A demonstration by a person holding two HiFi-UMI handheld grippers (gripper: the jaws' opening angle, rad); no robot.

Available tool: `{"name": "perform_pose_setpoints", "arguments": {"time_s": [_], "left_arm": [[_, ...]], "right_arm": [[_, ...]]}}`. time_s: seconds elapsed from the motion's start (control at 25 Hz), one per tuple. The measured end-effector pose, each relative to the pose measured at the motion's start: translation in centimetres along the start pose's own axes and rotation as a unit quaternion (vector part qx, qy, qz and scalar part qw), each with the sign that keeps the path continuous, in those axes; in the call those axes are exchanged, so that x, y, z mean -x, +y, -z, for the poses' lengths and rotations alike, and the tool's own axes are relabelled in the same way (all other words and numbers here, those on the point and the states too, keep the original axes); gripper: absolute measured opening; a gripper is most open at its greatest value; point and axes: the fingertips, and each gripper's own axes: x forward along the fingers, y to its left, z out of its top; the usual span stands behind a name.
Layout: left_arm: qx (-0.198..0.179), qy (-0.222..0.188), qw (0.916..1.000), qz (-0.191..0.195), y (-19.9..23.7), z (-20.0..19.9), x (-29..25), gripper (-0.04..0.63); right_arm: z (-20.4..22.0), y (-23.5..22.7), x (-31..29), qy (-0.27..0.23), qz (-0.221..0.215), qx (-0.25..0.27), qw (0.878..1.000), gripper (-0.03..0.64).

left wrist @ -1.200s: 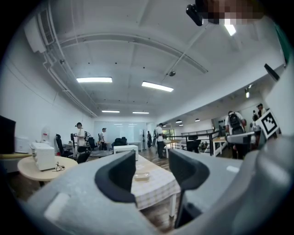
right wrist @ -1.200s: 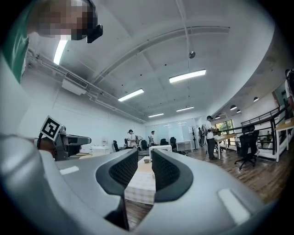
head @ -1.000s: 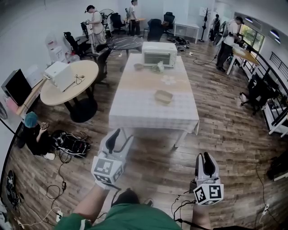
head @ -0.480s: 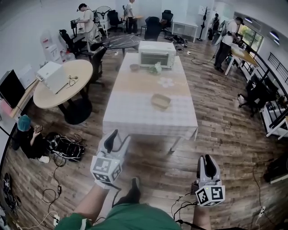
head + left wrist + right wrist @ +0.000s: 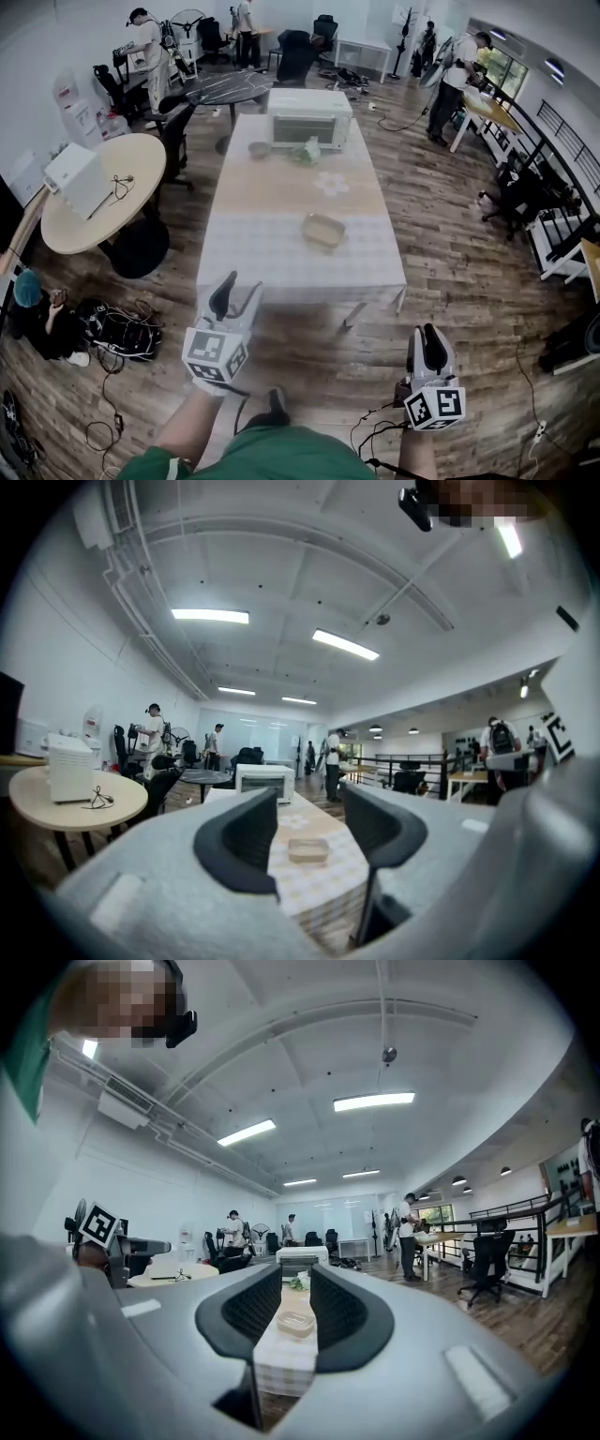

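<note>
1. Your left gripper (image 5: 234, 292) hangs low over the brown plank floor (image 5: 450, 281), just short of the near end of the bench. Its dark fingers (image 5: 239, 841) are spread wide, with nothing between them.
2. Your right gripper (image 5: 425, 345) sits well apart from the left and a little further back. Its fingers (image 5: 253, 1312) stand only a narrow gap apart and grip nothing.
3. Ahead lies the long bench under a pale checked cloth (image 5: 272, 253).
4. About halfway along the bench, right of centre, sits the shallow tan rectangular tray (image 5: 323, 230). It stands alone, well apart from both grippers, though each gripper view frames it between its fingers.
5. The tray looks light and thin-walled, and probably flexes, so a hard squeeze could buckle it. It may also slide on the cloth. One raised rim looks like the best place to take hold, with one finger inside and one outside.
6. Beyond the tray come a white flower-shaped mat (image 5: 330, 184), a small bowl (image 5: 260, 149), a green bundle (image 5: 305, 153) and a white boxy oven (image 5: 309, 115) at the far end.
7. To the left, a round beige bench (image 5: 56, 225) carries a white box (image 5: 77, 178).
</note>
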Motion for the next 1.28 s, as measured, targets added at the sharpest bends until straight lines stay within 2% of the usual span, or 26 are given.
{"name": "perform_pose_setpoints", "arguments": {"time_s": [0.28, 0.72, 1.04, 1.28], "left_arm": [[0.018, 0.000, 0.9998, 0.013, 5.7, 0.6, -4.4, 0.224], [0.032, 0.002, 0.9994, 0.016, 9.7, 0.9, -9.0, 0.222], [0.012, 0.017, 0.9995, -0.024, 12.1, 1.6, -14.0, 0.222], [0.003, 0.034, 0.9975, -0.062, 13.2, 2.1, -20.8, 0.221]], "right_arm": [[0.0, 1.9, -6.6, 0.010, 0.011, 0.006, 1.000, 0.094], [0.5, 2.0, -13.3, 0.031, 0.003, 0.003, 1.000, 0.094], [3.3, -1.9, -22.2, 0.044, -0.029, -0.029, 0.998, 0.094], [4.0, -6.5, -31.3, 0.050, -0.066, -0.047, 0.995, 0.094]]}}
